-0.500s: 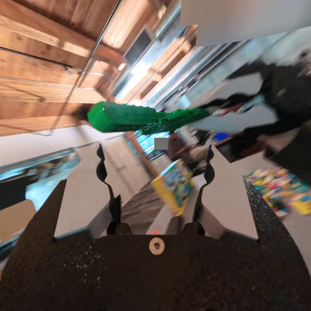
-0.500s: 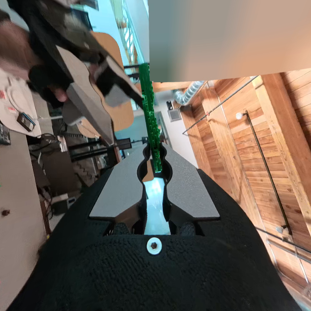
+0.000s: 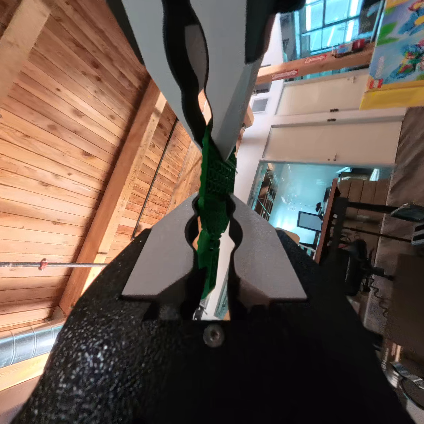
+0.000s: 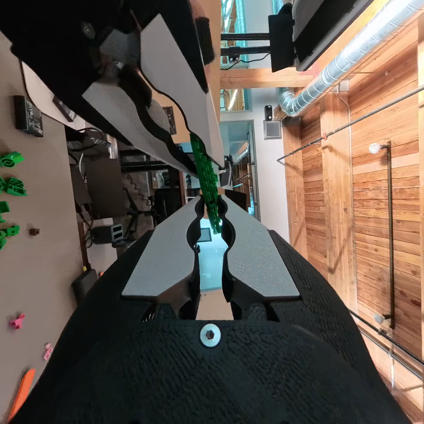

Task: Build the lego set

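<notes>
Both the left gripper (image 3: 212, 202) and the right gripper (image 4: 211, 202) are pinching the green lego assembly (image 3: 215, 190) in mid-air. Opposing twist is likely risking the thin stack snapping apart.

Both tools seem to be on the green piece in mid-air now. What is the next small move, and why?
Probably keep the left tool shut and release only the right tool. Both clamp the same flat green studded lego plate assembly from opposite ends, off the table, so one grip must stay or it could drop.
</notes>
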Demonstrator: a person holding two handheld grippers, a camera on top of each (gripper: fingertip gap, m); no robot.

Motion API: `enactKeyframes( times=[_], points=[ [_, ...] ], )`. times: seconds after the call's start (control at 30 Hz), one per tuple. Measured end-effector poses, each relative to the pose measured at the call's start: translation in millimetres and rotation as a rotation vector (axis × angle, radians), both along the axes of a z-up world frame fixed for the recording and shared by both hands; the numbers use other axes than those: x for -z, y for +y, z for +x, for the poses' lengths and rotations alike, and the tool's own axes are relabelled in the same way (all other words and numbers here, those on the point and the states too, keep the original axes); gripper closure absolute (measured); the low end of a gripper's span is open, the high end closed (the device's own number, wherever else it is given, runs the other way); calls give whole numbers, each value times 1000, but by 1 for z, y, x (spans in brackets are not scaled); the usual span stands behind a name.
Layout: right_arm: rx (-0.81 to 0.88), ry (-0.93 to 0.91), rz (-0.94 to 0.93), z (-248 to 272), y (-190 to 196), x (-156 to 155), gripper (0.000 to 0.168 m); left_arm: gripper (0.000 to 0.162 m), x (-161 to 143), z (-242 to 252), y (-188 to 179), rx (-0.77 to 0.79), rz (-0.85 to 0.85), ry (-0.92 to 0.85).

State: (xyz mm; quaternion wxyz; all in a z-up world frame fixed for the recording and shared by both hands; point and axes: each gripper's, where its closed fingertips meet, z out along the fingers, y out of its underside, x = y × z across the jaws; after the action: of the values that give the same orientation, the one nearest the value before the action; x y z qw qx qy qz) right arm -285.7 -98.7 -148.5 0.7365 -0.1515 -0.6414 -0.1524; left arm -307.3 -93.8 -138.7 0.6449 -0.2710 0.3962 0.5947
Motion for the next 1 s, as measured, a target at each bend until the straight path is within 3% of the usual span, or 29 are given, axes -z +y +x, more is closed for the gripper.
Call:
enactKeyframes(
  times=[0.1, 0.2, 0.27, 0.4, 0.47, 0.57, 0.67, 0.73, 0.83, 0.93, 1.0],
  points=[
    [-28, -16, -24, 0, 3, 5, 157, 147, 4, 0, 3, 28, -39, -40],
    [-91, -27, -184, 11, 7, 11, 140, 152, 8, -5, 8, 17, -56, -49],
    [-134, 14, -289, 26, 9, 4, 133, 153, 12, -10, 12, 7, -77, -55],
    [-203, 175, -335, 59, 7, -23, 132, 153, 26, -13, 15, 5, -120, -105],
    [-225, 258, -340, 72, 7, -36, 135, 152, 52, -1, 12, 57, -179, -177],
    [-200, 410, -333, 84, 19, -55, 143, 153, 132, 28, 9, 45, -419, -224],
    [-173, 563, -396, 80, 45, -58, 153, 153, 187, 57, -14, 23, -510, -146],
    [-192, 619, -548, 64, 68, -34, 155, 153, 204, 65, -27, 34, -521, -181],
    [-214, 650, -799, 41, 99, 42, 157, 153, 209, 72, -39, 49, -482, -131],
    [-36, 505, -810, 33, 119, 129, 162, 153, 218, 80, -38, 121, -514, -155],
    [34, 482, -798, 36, 123, 157, 162, 153, 219, 86, -35, 152, -489, -106]
  ],
)
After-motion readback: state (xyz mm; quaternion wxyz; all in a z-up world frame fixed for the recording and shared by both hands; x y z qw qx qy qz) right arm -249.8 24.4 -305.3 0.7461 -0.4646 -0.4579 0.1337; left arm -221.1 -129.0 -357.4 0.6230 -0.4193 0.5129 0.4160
